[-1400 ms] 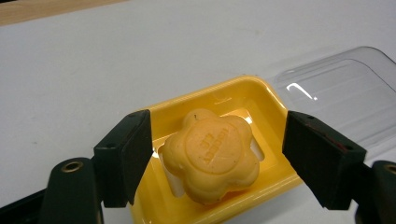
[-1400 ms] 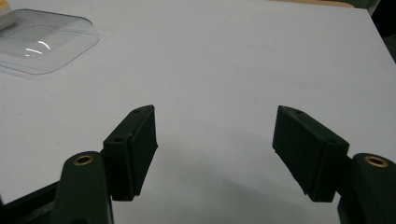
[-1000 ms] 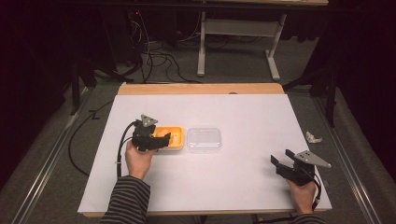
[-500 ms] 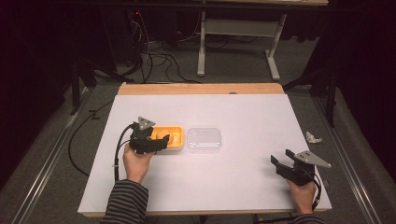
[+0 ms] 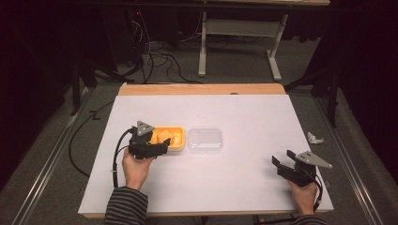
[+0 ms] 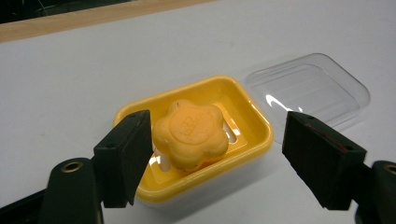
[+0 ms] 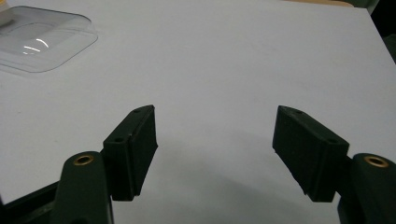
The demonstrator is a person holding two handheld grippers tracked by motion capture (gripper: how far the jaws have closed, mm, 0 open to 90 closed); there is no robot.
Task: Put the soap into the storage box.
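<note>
- Soap (image 6: 192, 133), an orange flower-shaped bar, sits in the yellow dish (image 6: 252, 122) on the left half of the table, just ahead of the left gripper (image 5: 157, 147).
- Left gripper's jaws stand wide open, straddling the near end of the dish without touching the bar; the dish's long axis runs left to right.
- Clear lid (image 5: 205, 139) lies flat just right of the dish.
- Right gripper (image 5: 283, 167), also open and empty, rests near the right edge, well apart.
- White table (image 5: 244, 112); dark room, cables beyond.
</note>
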